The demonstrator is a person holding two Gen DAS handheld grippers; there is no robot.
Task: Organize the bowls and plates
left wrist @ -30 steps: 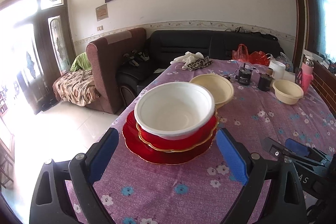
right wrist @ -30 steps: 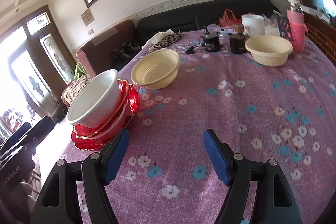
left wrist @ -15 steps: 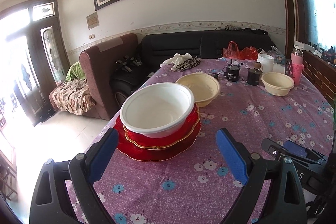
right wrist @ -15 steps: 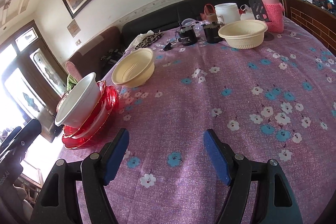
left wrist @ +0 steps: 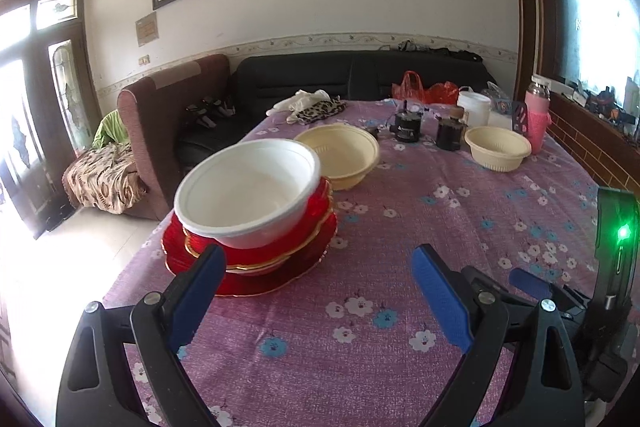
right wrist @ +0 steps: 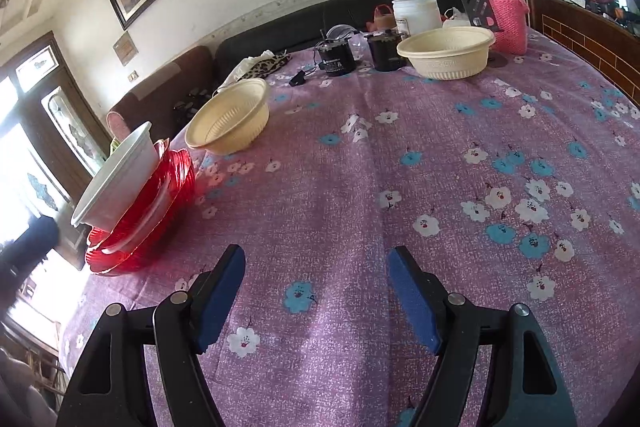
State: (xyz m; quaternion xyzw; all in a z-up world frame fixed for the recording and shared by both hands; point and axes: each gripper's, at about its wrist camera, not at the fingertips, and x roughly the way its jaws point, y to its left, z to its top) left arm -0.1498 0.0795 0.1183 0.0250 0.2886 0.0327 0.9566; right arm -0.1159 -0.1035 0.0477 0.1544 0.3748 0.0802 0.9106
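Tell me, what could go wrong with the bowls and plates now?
1. The white bowl sits on red plates stacked close to the table edge. A bump from the open left tool could push the stack off.
2. The bowl looks tilted on the plates in the right view, so lifting the plates might let it slide.
3. Reaching for the far cream bowl, the open right tool might knock the pink bottle or dark jars beside it.

Black hand-held gripper [left wrist: 316, 263] frames, blue pads [left wrist: 440, 297] (silver screws)
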